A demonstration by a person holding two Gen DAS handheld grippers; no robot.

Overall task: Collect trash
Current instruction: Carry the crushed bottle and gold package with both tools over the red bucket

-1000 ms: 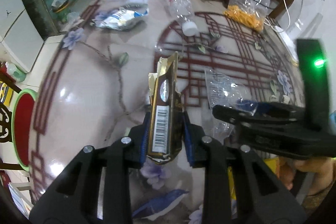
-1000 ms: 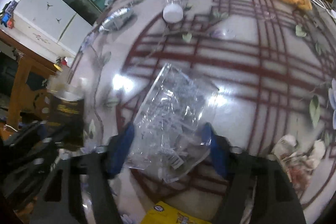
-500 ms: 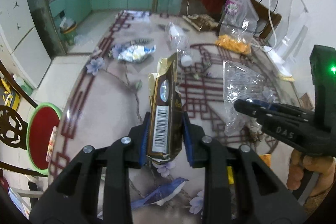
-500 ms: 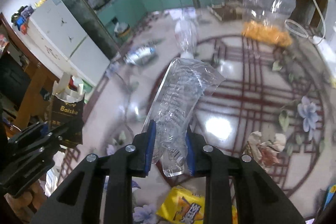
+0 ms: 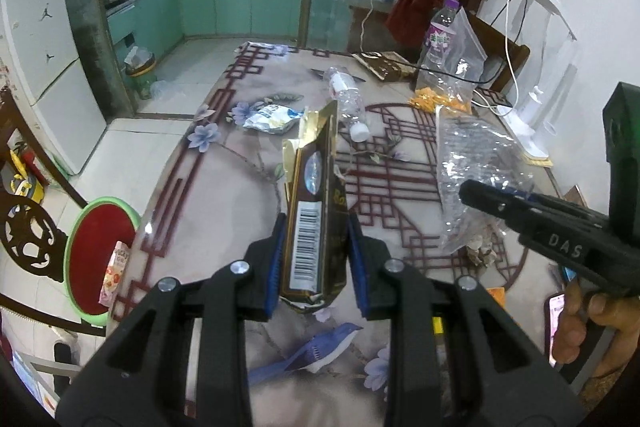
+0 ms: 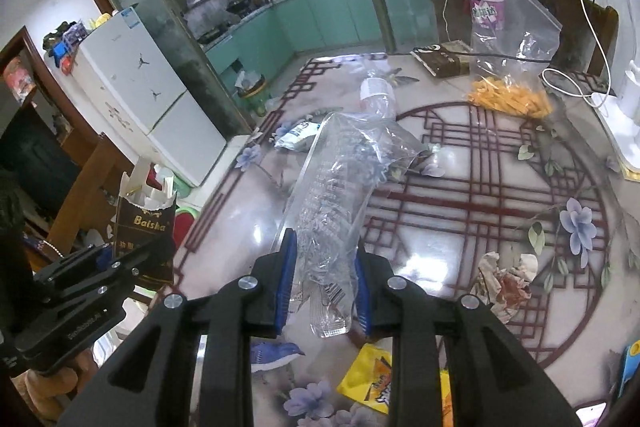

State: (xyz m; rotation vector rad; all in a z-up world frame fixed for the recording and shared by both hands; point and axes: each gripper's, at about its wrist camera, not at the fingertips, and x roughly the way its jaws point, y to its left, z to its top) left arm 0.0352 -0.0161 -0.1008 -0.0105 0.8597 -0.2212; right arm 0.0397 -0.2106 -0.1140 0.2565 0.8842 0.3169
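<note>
My left gripper (image 5: 314, 263) is shut on a brown and gold cigarette pack (image 5: 316, 203), held upright above the patterned table (image 5: 224, 195); the same pack (image 6: 144, 227) shows at the left of the right wrist view. My right gripper (image 6: 322, 287) is shut on a crumpled clear plastic bag (image 6: 340, 187), lifted off the table; that bag (image 5: 472, 167) and the right gripper (image 5: 500, 203) appear at the right of the left wrist view. Other trash lies on the table: a clear bottle (image 5: 348, 103), a silver snack bag (image 5: 272, 117), crumpled paper (image 6: 504, 279) and a yellow wrapper (image 6: 368, 375).
A zip bag with orange snacks (image 6: 512, 95) and a purple-capped bottle (image 5: 440, 35) stand at the table's far right, beside cables and a white lamp base (image 5: 528, 123). A red stool (image 5: 100, 255) stands left of the table. A green bin (image 5: 140, 75) stands on the kitchen floor.
The right gripper closed on the clear bag and lifted it off the table. Both grippers rose with their loads, so more of the room shows.
</note>
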